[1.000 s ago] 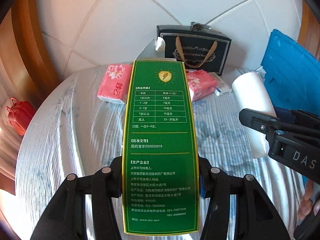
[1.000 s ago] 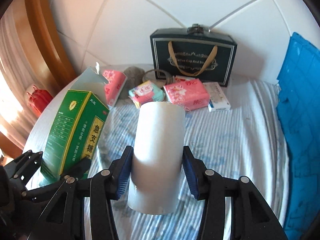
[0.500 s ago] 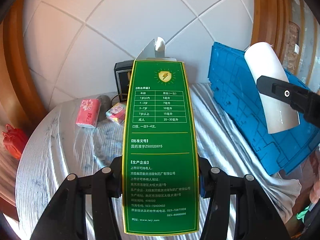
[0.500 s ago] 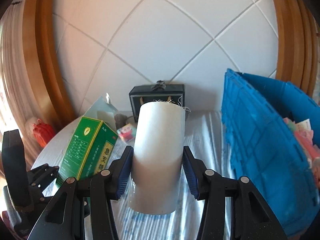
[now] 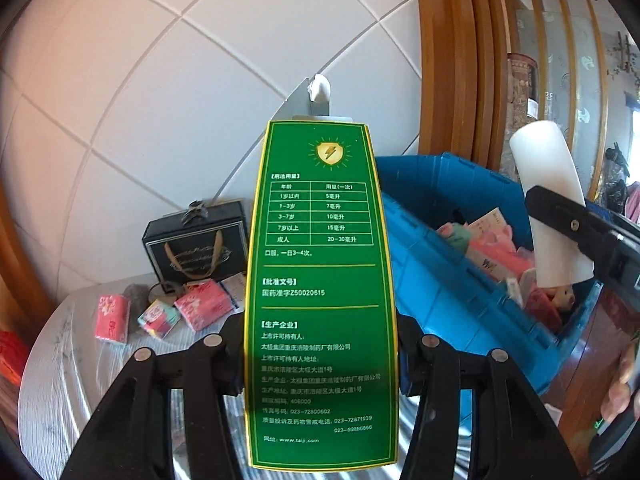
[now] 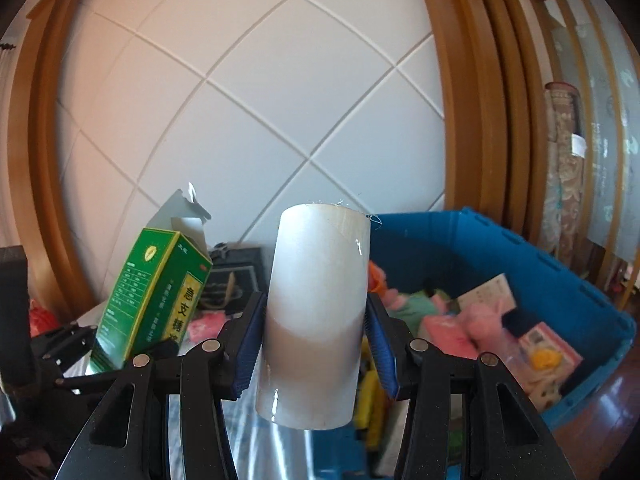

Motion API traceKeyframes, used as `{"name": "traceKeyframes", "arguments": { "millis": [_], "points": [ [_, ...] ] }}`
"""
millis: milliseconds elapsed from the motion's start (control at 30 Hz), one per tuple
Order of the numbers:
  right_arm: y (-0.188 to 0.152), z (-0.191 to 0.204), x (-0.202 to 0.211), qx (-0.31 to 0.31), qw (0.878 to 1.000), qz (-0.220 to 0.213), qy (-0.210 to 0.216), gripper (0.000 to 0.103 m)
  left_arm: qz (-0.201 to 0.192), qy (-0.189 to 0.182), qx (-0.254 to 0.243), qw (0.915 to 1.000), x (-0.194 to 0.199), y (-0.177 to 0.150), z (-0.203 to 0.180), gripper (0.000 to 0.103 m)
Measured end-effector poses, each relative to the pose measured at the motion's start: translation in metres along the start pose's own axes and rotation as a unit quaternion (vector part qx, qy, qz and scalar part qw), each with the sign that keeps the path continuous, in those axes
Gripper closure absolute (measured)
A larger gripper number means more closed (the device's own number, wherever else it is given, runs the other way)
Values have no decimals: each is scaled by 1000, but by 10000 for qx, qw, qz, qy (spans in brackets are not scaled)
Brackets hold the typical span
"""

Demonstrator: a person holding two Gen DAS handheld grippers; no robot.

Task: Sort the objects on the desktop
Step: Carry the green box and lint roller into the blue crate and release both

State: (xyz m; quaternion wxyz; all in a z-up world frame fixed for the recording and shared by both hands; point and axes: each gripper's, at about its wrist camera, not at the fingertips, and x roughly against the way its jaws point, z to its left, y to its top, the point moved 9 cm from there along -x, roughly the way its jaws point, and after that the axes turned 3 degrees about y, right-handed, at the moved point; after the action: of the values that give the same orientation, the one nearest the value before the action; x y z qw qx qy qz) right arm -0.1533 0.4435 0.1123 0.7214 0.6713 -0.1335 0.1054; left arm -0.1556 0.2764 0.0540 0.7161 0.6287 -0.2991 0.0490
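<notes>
The green medicine box (image 5: 320,296) is clamped upright in the left gripper (image 5: 320,364), the white roll (image 6: 316,316) in the right gripper (image 6: 316,344), nearer the blue bin (image 6: 560,276) ahead-right.

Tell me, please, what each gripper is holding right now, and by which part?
The left gripper clamps the green medicine box by its lower sides; the right gripper clamps the white roll around its middle.

A green medicine box (image 5: 320,300) carries a dosage table headed 用法用量, running from 1岁以内 5毫升 to 成人 20–30毫升; below it, 口服,一日3–4次; 批准文号 国药准字Z50020615; 生产企业; phone 023-72800602; www.taiji.com; its side panel, in the right wrist view, reads 急支糖.
</notes>
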Motion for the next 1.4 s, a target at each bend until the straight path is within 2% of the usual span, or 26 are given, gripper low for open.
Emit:
{"name": "traceKeyframes", "arguments": {
  "millis": [100, 200, 333, 467, 567, 633, 700, 833, 1067, 1133, 1200, 1267, 1333, 1400],
  "points": [
    [6, -47, 3, -51, 9990, -127, -428, 55, -89, -288, -134, 9995, -4, 22, -46, 51],
    [4, -94, 1, -186, 9967, -74, -785, 55, -138, -486, -341, 9981, -13, 39, -90, 51],
    [-3, -149, -9, -373, 9925, 86, -1160, 55, 8, -784, -472, 9958, -31, 52, -139, 51],
    [-8, -182, -20, -347, 9883, 245, -1468, 55, 234, -834, -614, 9944, -56, 56, -170, 51],
    [-13, -198, -28, -280, 9858, 353, -1617, 55, 536, -874, -734, 9920, -73, 52, -182, 51],
    [-18, -208, -37, -267, 9845, 421, -1679, 55, 519, -921, -729, 9917, -75, 56, -183, 51],
    [-22, -213, -44, -307, 9839, 482, -1692, 55, 481, -733, -831, 9927, -76, 55, -181, 51],
    [-28, -220, -52, -368, 9825, 551, -1739, 55, 804, -871, -1050, 9874, -80, 44, -191, 51],
    [-29, -223, -52, -445, 9812, 585, -1784, 54, 1043, -844, -1233, 9833, -83, 35, -197, 50],
    [-28, -222, -54, -373, 9810, 627, -1798, 50, 1061, -864, -1229, 9829, -83, 35, -196, 49],
    [-29, -221, -54, -336, 9794, 680, -1871, 39, 1049, -875, -1160, 9838, -83, 36, -194, 49],
    [-27, -222, -52, -372, 9778, 639, -1959, 19, 1042, -916, -1066, 9846, -83, 37, -192, 49],
    [-25, -220, -50, -373, 9766, 600, -2033, 13, 949, -956, -949, 9863, -81, 39, -189, 49],
    [-23, -221, -52, -312, 9754, 612, -2093, 13, 702, -994, -856, 9889, -75, 44, -187, 49]
  ]
}}
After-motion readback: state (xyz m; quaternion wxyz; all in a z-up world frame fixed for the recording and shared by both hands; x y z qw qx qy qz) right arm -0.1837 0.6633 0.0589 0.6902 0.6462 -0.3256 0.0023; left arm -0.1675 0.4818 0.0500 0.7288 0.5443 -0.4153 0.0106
